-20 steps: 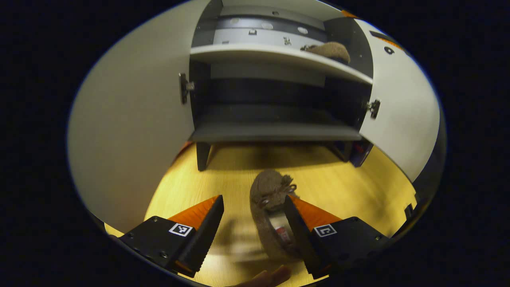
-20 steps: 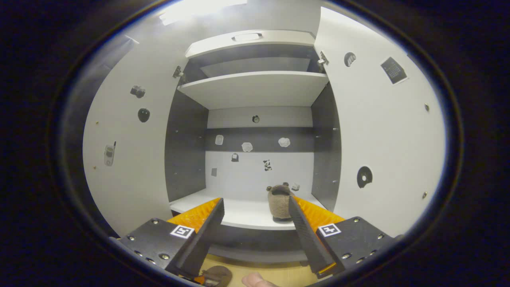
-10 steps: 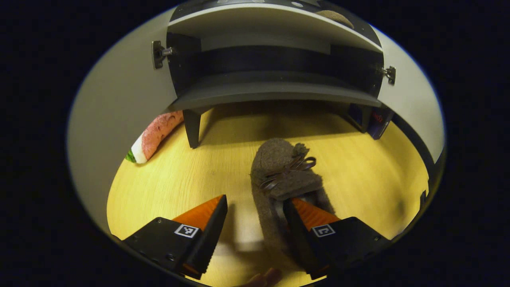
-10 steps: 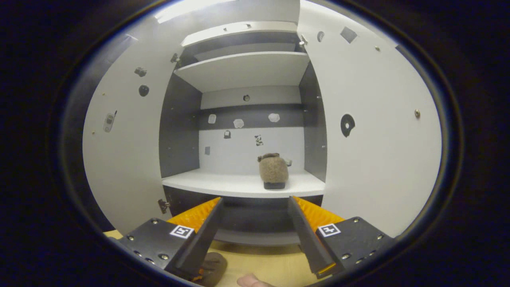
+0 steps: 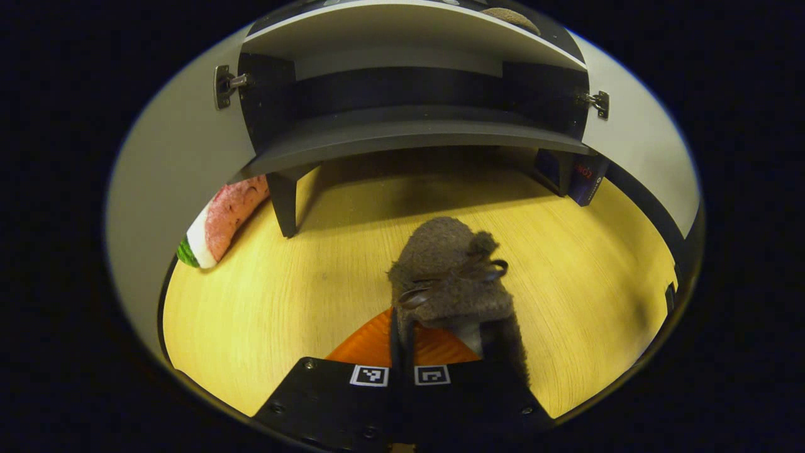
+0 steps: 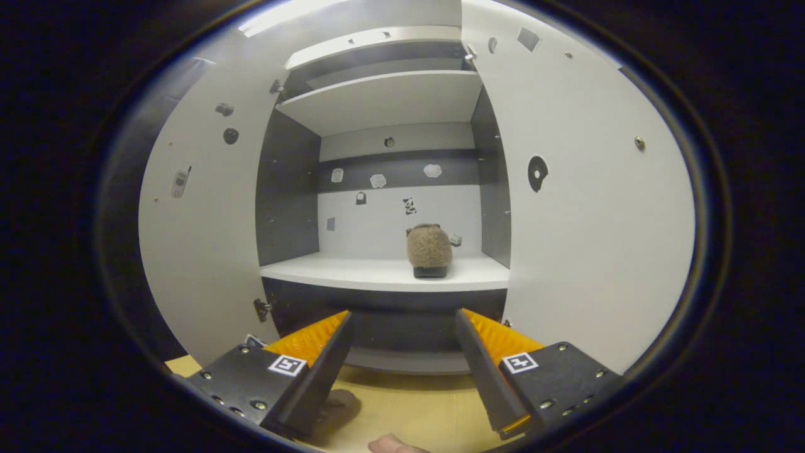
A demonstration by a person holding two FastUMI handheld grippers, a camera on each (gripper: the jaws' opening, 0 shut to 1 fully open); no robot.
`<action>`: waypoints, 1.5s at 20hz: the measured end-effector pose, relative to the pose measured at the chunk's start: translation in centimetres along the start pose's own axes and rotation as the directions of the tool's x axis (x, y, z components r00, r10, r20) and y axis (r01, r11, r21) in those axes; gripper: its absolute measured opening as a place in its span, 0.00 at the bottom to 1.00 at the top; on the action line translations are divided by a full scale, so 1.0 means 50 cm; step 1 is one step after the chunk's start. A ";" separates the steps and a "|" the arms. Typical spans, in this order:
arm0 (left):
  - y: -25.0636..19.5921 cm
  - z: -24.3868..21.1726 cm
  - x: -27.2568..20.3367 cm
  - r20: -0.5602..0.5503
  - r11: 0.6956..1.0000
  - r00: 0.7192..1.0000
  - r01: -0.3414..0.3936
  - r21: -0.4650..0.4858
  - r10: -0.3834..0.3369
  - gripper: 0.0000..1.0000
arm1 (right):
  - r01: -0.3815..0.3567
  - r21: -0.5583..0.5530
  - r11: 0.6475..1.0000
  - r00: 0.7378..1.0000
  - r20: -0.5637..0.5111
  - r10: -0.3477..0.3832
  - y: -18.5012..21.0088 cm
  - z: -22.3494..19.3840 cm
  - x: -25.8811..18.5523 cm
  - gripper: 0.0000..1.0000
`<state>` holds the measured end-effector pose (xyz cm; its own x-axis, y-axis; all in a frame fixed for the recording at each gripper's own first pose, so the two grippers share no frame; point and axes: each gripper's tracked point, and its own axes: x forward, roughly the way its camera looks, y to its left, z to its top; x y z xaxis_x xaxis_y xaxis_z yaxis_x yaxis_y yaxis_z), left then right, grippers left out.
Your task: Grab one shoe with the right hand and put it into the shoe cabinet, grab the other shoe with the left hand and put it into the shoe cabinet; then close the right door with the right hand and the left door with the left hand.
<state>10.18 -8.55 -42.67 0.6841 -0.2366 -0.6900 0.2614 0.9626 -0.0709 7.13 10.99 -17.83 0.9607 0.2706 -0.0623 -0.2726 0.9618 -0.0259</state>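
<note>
Brown fuzzy felt-like slipper [image 5: 449, 277], matt and rough, with a thin glossy ribbon bow, pinched at its collar between the left gripper [image 5: 402, 343] fingers. Pale yellow wood-grain floor [image 5: 302, 296] beneath, smooth with a slight sheen. White matt laminate shoe cabinet [image 6: 383, 274] ahead of the right gripper [image 6: 402, 352]; second brown fuzzy slipper [image 6: 429, 248] seen on its shelf. Shiny metal hinge [image 5: 223, 85] noted above left of the left gripper.
</note>
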 end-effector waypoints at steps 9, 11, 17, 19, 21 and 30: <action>0.001 0.236 -0.187 0.347 1.000 0.937 -0.023 -0.017 0.027 0.01 | 0.038 -0.004 0.999 0.999 0.035 -0.037 -0.023 -0.012 -0.037 0.98; 0.004 0.295 -0.222 0.402 0.999 0.915 -0.014 -0.033 0.026 0.02 | 0.049 -0.018 0.999 0.998 0.042 -0.048 -0.025 -0.022 -0.042 0.97; -0.013 0.465 -0.308 0.573 1.000 0.819 -0.016 -0.019 0.025 0.01 | 0.035 0.014 0.999 0.998 0.058 -0.035 -0.021 -0.043 -0.067 0.98; -0.010 0.528 -0.342 0.621 0.999 0.783 -0.012 -0.048 0.039 0.00 | 0.049 0.023 0.999 0.996 0.078 -0.051 -0.036 -0.033 -0.068 0.98; 0.002 0.598 -0.369 0.670 0.997 0.739 -0.027 -0.067 0.065 0.02 | 0.028 0.047 0.998 0.996 0.087 -0.032 -0.032 -0.027 -0.072 0.98; 0.020 0.877 -0.424 0.813 0.990 0.564 -0.070 -0.125 0.143 0.00 | -0.005 0.075 0.997 0.992 0.123 -0.004 -0.073 0.023 -0.071 0.96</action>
<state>25.79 -8.36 3.49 0.9770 -0.1033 0.1866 0.1257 0.9857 -0.1122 4.79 6.57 -16.37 0.9610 0.2697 0.0608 -0.2728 0.9608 0.0496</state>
